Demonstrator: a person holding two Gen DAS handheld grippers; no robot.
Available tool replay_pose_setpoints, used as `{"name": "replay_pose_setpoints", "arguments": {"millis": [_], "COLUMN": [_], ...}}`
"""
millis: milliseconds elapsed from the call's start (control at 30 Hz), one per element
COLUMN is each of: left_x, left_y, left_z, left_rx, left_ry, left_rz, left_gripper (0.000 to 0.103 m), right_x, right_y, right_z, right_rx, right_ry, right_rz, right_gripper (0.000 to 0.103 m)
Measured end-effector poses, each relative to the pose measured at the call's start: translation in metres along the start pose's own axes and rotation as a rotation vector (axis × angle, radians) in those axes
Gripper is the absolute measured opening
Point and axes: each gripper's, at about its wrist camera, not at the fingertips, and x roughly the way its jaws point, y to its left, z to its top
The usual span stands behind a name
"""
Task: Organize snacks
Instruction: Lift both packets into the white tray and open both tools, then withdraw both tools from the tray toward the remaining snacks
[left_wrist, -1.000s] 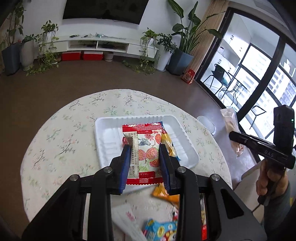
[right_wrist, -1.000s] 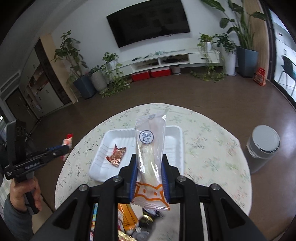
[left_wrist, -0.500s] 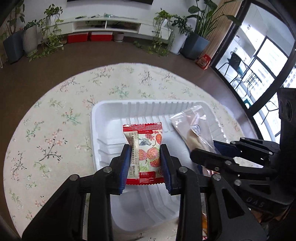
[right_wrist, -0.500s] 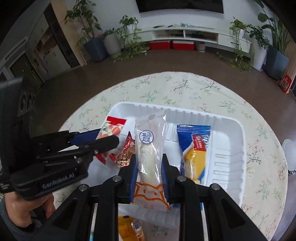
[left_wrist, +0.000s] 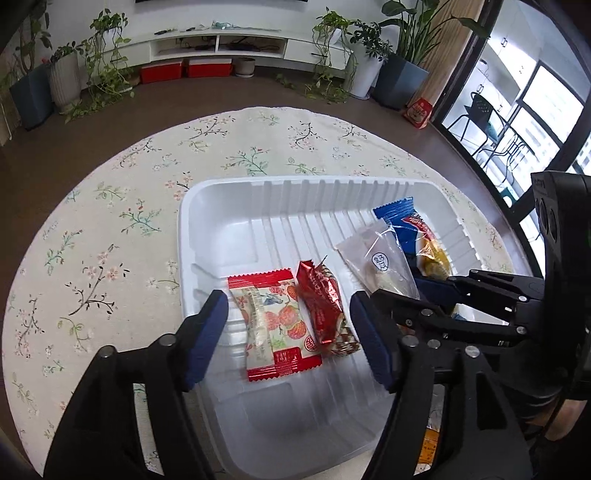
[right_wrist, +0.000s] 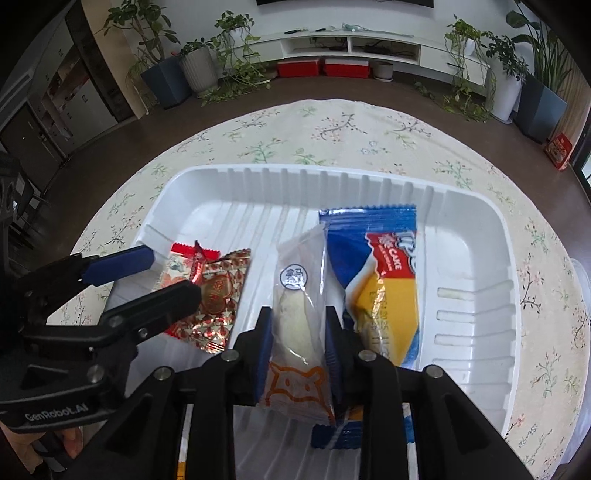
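A white plastic tray (left_wrist: 258, 206) (right_wrist: 476, 258) sits on the round floral table. My left gripper (left_wrist: 288, 332) is open over the tray's near left part; the red-edged fruit snack packet (left_wrist: 273, 328) lies loose between its fingers beside a red foil candy (left_wrist: 321, 295) (right_wrist: 218, 291). My right gripper (right_wrist: 297, 343) is shut on a clear bread packet (right_wrist: 299, 295) (left_wrist: 384, 266), held low in the tray. A blue and yellow cake packet (right_wrist: 384, 273) (left_wrist: 417, 232) lies in the tray just right of it.
The floral tablecloth (left_wrist: 110, 221) surrounds the tray. More snack packets lie on the table near its front edge (left_wrist: 430, 446). A TV shelf (right_wrist: 354, 40), potted plants and red boxes stand across the brown floor.
My left gripper has opened and let the fruit snack packet go onto the tray. My right gripper has brought the bread packet lower into the tray beside the cake packet.
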Motion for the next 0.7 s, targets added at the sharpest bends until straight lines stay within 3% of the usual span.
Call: {"name": "replay_pose_setpoints", "arguments": {"millis": [200, 367, 533, 700], "left_x": [-0.015, -0.051, -0.108, -0.172], "left_y": [-0.002, -0.002, -0.006, -0.01], "left_z": [0.0, -0.006, -0.024, -0.069], "left_rx": [-0.011, -0.015, 0.029, 0.054], "left_ry": [-0.027, -0.074, -0.161, -0.282], "left_rz": [-0.02, -0.025, 0.032, 0.097], "left_gripper": [0.07, 0.1, 0.103, 0.103], "right_x": [-0.006, -0.034, -0.094, -0.169], "right_y": [-0.003, -0.002, -0.004, -0.018], "right_z": [0.001, 0.001, -0.007, -0.041], "right_rx": [0.011, 0.02, 0.003, 0.01], "right_ry": [-0.022, -0.086, -0.224, -0.377], "right_rz": [0.009, 0.033, 0.045, 0.039], "right_gripper": [0.045, 0.063, 0.076, 0.083]}}
